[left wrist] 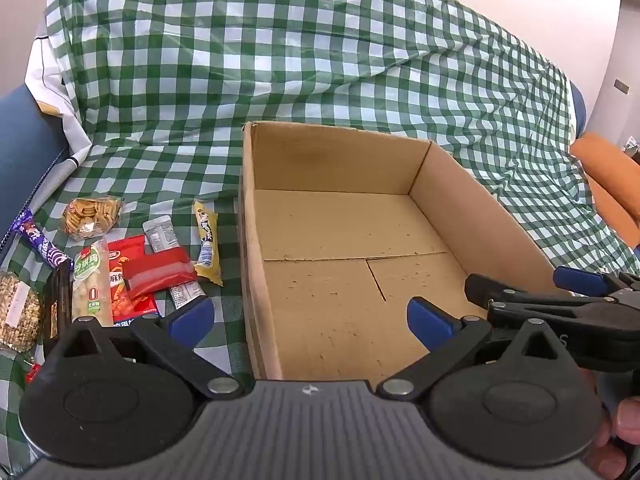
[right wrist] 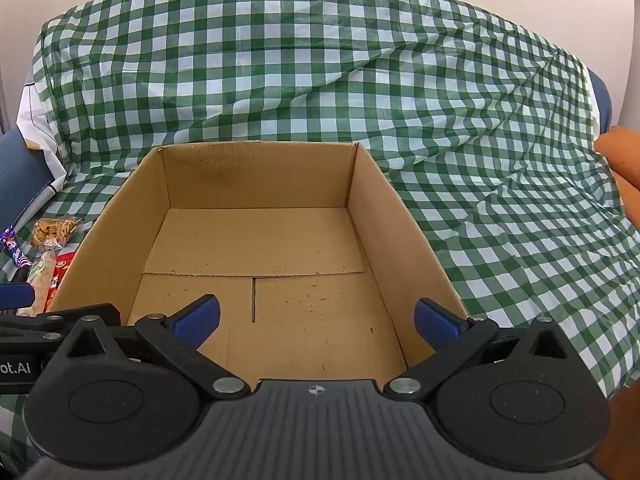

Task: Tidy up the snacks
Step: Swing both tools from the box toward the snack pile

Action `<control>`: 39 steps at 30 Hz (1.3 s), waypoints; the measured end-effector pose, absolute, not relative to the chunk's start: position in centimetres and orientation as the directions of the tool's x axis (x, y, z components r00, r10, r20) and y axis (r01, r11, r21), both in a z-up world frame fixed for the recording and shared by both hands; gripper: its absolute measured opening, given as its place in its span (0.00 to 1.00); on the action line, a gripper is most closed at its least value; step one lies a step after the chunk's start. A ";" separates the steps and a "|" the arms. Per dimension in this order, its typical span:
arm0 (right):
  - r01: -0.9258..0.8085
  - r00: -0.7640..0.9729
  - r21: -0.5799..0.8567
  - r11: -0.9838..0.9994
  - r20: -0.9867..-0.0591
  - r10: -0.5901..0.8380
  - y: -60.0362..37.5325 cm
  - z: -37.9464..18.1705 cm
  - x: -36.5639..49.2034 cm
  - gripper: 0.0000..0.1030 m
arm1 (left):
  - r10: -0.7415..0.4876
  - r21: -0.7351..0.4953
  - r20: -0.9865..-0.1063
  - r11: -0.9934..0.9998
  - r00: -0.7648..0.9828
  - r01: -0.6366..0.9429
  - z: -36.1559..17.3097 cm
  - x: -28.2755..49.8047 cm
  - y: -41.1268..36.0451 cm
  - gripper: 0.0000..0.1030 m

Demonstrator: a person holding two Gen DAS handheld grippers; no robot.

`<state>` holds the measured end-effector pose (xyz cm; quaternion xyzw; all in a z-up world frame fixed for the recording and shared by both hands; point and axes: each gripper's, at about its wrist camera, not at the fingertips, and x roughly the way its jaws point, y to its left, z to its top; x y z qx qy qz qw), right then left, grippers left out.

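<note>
An open, empty cardboard box sits on the checked cloth. Left of it lies a heap of snacks: a clear bag of crackers, a purple wrapper, a yellow bar, a red packet, a green-and-white packet and a round nut cake. My left gripper is open, straddling the box's left wall near its front corner. My right gripper is open over the box's front right part, holding nothing.
A green-and-white checked cloth covers a blue sofa and rises behind the box. An orange cushion lies at the right. A hand holds the right gripper.
</note>
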<state>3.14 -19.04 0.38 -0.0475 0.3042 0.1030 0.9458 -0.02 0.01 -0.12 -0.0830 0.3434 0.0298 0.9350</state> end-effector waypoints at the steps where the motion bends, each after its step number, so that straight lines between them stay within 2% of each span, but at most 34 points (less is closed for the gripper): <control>1: -0.225 0.791 -0.029 0.974 -0.589 0.165 -19.1 0.4 3.1 0.99 | -0.003 -0.136 -0.647 0.984 0.762 -0.112 -0.1 0.0 0.0 1.00; 13: -0.216 0.798 -0.019 0.976 -0.579 0.166 -19.4 0.4 3.1 0.98 | 0.000 -0.131 -0.639 0.985 0.769 -0.109 0.2 -0.4 -1.2 1.00; 17: -0.225 0.805 -0.034 0.974 -0.569 0.166 -19.1 0.3 3.1 0.89 | -0.011 -0.138 -0.631 0.985 0.775 -0.099 0.3 -0.5 -1.1 0.99; 20: -0.233 0.811 -0.021 0.972 -0.556 0.182 -19.3 0.3 3.0 0.79 | -0.003 -0.130 -0.626 0.986 0.780 -0.101 0.5 -0.7 -1.0 0.86; 22: -0.245 0.816 -0.006 0.969 -0.541 0.203 -19.0 0.5 3.1 0.72 | -0.001 -0.142 -0.622 0.983 0.783 -0.112 0.9 -0.9 -0.4 0.69; 23: -0.253 0.818 0.000 0.967 -0.534 0.214 -19.0 0.5 3.0 0.70 | 0.000 -0.149 -0.618 0.982 0.786 -0.118 1.0 -1.0 -0.1 0.55; 25: -0.274 0.821 0.005 0.962 -0.519 0.236 -18.5 0.6 2.9 0.64 | 0.010 -0.161 -0.601 0.978 0.799 -0.134 1.5 -1.3 0.7 0.34; 27: -0.301 0.819 0.009 0.954 -0.509 0.264 -17.8 0.7 2.7 0.58 | 0.037 -0.170 -0.578 0.972 0.815 -0.165 2.0 -1.7 1.9 0.27; 31: -0.349 0.836 -0.012 0.937 -0.455 0.306 -15.9 0.9 2.5 0.53 | 0.054 -0.264 -0.546 0.936 0.836 -0.233 2.6 -2.2 5.4 0.27; 35: -0.416 0.818 0.004 0.909 -0.436 0.376 -13.4 1.1 2.7 0.52 | 0.085 -0.250 -0.653 0.914 0.753 -0.320 3.4 -0.9 11.1 0.29; 37: -0.460 0.796 0.018 0.888 -0.434 0.421 -11.7 1.1 2.8 0.52 | 0.152 -0.149 -0.675 0.930 0.722 -0.335 4.3 -0.1 14.4 0.40; 39: -0.521 0.755 0.054 0.852 -0.436 0.490 -10.3 1.2 2.8 0.52 | 0.245 -0.042 -0.687 0.927 0.684 -0.374 4.4 0.6 17.4 0.46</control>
